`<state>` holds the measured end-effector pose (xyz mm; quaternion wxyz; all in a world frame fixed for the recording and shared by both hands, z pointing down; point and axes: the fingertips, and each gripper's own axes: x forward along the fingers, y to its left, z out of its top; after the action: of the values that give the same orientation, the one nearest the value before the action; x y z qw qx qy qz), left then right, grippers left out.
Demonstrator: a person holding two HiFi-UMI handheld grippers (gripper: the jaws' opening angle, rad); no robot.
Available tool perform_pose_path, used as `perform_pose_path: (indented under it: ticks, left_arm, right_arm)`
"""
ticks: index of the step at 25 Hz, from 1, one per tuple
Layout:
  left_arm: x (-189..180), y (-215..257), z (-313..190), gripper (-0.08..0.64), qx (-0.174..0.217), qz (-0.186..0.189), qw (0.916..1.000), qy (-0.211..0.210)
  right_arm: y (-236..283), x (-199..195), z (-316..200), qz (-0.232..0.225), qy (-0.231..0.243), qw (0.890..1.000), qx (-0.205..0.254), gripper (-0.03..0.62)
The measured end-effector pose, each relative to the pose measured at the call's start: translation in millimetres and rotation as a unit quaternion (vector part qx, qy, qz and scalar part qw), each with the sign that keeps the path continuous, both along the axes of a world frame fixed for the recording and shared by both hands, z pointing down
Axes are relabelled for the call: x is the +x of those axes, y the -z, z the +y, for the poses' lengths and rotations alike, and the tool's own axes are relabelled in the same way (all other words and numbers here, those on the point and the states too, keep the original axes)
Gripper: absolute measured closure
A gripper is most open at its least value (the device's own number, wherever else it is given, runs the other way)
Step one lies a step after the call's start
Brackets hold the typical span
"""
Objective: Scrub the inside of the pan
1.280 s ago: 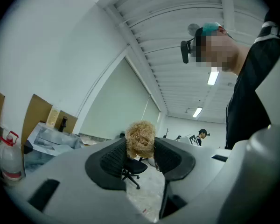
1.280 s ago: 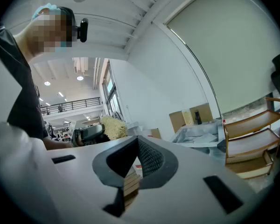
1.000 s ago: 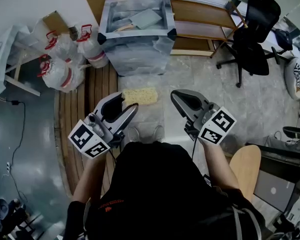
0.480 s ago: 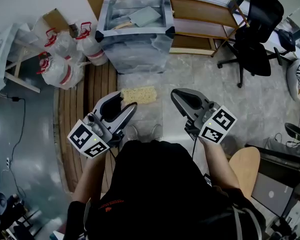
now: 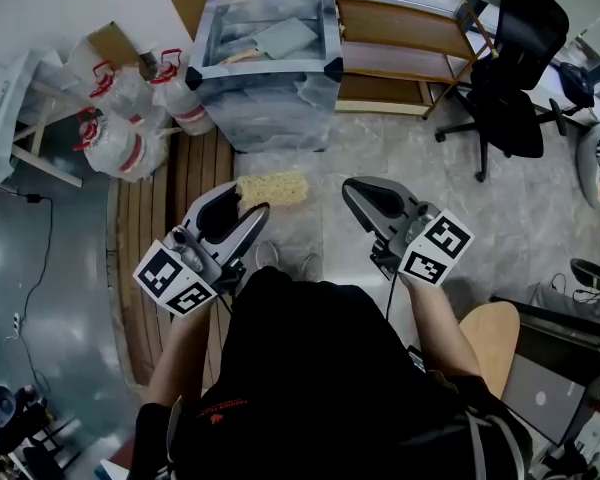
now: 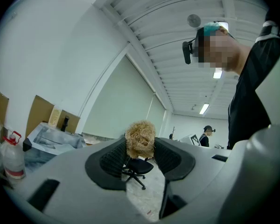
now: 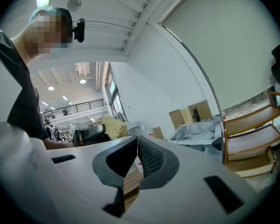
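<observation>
Left tongs [image 5: 252,206]: closed on a straw-coloured fibrous scrubber [image 6: 140,139]; wad pinched between the ribbed pads, most of it standing proud of the tips.
Right tongs [image 7: 136,143]: shut tip to tip, nothing between; held about level with the left tongs and apart from them.
Floor [image 5: 380,148]: pale tile below both; wood-slat strip [image 5: 170,198] below and left of the left tongs.
Bin [image 5: 270,98]: clear-sided, well ahead of both tongs; a grey flat piece [image 5: 292,36] lies inside. Cannot tell whether it belongs to a pan.
Pan: not made out in any view; nothing pan-like at or near the tongs.
Progress: judged at the very start. Scrubber gripped and ready, no contact with a pan, all scrubbing left to do. Reaching the pan, and probably steadying it with the right tongs, yet to come.
Head view only: overall layout. Wooden shelf [image 5: 400,38] ahead and right of the right tongs, office chair [image 5: 510,78] further right, tied bags [image 5: 120,138] ahead and left of the left tongs.
Left gripper view only: close look at the pinch on the scrubber; a second person [image 6: 206,134] far beyond the tips.
Right gripper view only: pads meeting with no gap; left tongs and scrubber seen side-on, off to the left.
</observation>
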<state>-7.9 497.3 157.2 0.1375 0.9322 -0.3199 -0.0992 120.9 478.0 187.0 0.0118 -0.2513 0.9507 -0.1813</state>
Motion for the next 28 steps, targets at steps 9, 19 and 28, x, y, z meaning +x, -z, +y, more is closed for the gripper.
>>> perform_pose_path:
  ticks: [9,19,28]
  left_arm:
    - [7,5,-20,0.379,0.007,-0.004,1.0,0.002]
    - [1,-4,-58,0.379,0.01,0.004,0.9999,0.009]
    - [-26,-24,-122,0.379,-0.009,0.013,0.9998,0.01]
  right_arm:
    - [3,14,-16,0.002,-0.004,1.0,0.005,0.587]
    - [-7,12,-52,0.01,-0.002,1.0,0.0,0.588]
    - [-27,-15,-113,0.018,-0.002,1.0,-0.022,0.588]
